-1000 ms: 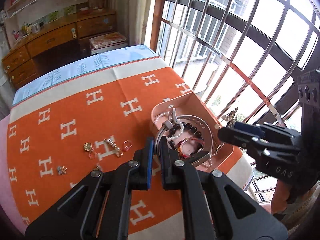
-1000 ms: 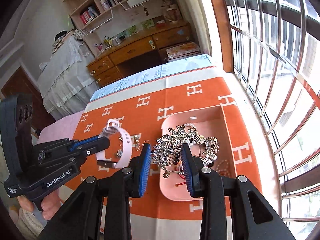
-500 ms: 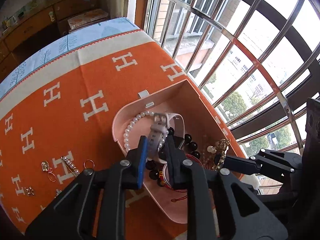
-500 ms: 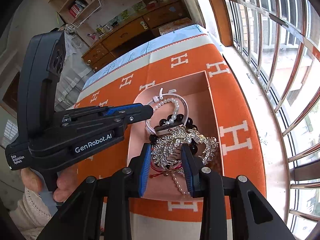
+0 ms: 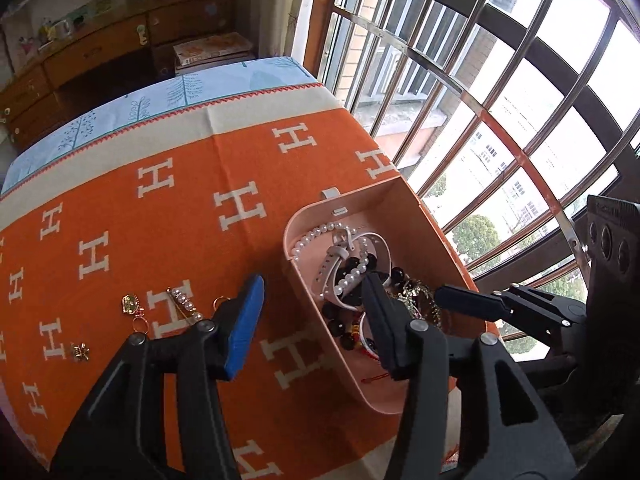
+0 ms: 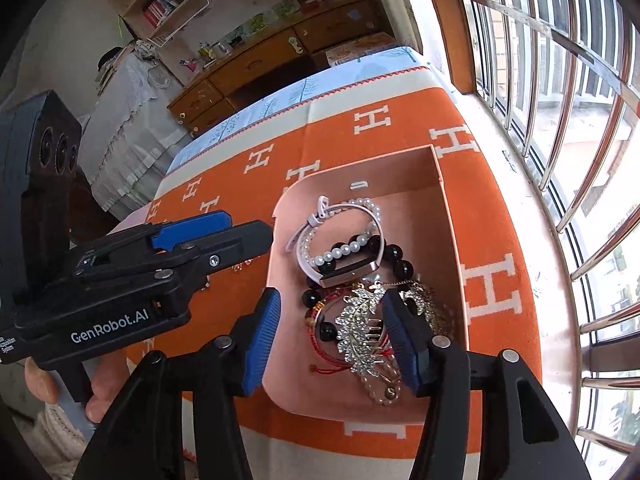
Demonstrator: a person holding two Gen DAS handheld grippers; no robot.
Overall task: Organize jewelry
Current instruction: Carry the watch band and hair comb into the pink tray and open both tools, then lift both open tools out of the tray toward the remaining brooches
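A pink tray [image 6: 448, 216] sits on an orange cloth [image 5: 168, 216] patterned with white H letters, close to a barred window [image 5: 500, 92]. Inside the tray lie a pale pink watch [image 6: 344, 268], a string of white pearls [image 6: 340, 254], a bracelet of black beads [image 6: 394, 256], a red cord bracelet [image 6: 320, 312] and a sparkly leaf-shaped hair comb [image 6: 360, 328], all heaped together and touching. The left gripper [image 5: 312, 312] hangs over the near left wall of the tray with its jaws spread wide and nothing between them; one finger is above the cloth and the other above the tray. The right gripper [image 6: 332, 336] also has its jaws spread, straddling the hair comb without pinching it. On the cloth to the left of the tray lie a pearl hair clip [image 5: 184, 304], a gold charm [image 5: 131, 305] and a small gold ring [image 5: 220, 302], well apart from the tray.
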